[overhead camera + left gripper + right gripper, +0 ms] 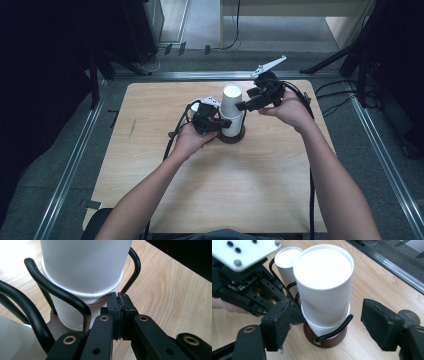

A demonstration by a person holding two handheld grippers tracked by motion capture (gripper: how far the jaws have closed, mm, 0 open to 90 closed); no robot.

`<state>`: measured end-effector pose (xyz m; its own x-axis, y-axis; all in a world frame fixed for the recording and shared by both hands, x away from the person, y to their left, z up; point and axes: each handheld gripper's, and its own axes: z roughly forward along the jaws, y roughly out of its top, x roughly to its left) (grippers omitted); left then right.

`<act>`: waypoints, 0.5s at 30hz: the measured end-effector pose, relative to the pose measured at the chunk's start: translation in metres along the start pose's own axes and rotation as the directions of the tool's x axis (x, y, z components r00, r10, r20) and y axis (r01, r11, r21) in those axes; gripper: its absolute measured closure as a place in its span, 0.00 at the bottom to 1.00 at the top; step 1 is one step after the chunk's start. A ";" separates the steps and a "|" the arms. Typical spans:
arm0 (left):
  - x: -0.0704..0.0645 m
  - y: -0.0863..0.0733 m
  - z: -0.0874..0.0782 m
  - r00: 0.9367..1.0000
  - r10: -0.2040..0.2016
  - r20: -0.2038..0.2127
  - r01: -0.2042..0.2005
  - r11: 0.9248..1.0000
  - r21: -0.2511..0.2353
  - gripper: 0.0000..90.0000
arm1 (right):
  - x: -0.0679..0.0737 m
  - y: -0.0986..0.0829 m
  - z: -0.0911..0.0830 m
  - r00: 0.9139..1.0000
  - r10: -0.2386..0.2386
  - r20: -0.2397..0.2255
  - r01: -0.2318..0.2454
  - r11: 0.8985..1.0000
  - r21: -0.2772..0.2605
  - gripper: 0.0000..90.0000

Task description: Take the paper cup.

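A stack of upside-down white paper cups (231, 102) stands in a black wire holder (62, 293) on a round brown base (324, 338) in the middle of the wooden table (225, 185). My right gripper (242, 106) is open, its pads (278, 322) on either side of the top cup (323, 285) without touching it. My left gripper (226, 123) is shut with nothing between its jaws. Its tips (119, 303) rest against the ribbed stack (67, 315) just under the top cup's rim.
A second white cup (287, 258) stands in the same holder, behind the stack and beside my left gripper (244, 292). A metal rail (380, 150) runs along the table's sides. Cables trail off the right edge.
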<state>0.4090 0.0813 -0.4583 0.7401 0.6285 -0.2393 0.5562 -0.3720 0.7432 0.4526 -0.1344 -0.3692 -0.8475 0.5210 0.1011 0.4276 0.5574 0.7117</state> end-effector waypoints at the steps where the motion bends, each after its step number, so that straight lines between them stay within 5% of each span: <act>1: 0.001 0.000 0.000 1.000 0.000 -0.001 0.000 1.000 -0.004 0.99 | 0.000 0.002 0.001 1.000 0.000 0.001 0.000 1.000 -0.003 0.27; 15: 0.001 -0.001 -0.002 1.000 -0.009 -0.004 0.009 1.000 -0.011 0.97 | 0.006 0.028 0.020 0.999 -0.041 0.010 0.040 0.998 0.050 0.24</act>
<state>0.4084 0.0843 -0.4582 0.7338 0.6342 -0.2436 0.5583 -0.3586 0.7481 0.4655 -0.1028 -0.3625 -0.8609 0.5047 0.0649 0.4084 0.6092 0.6797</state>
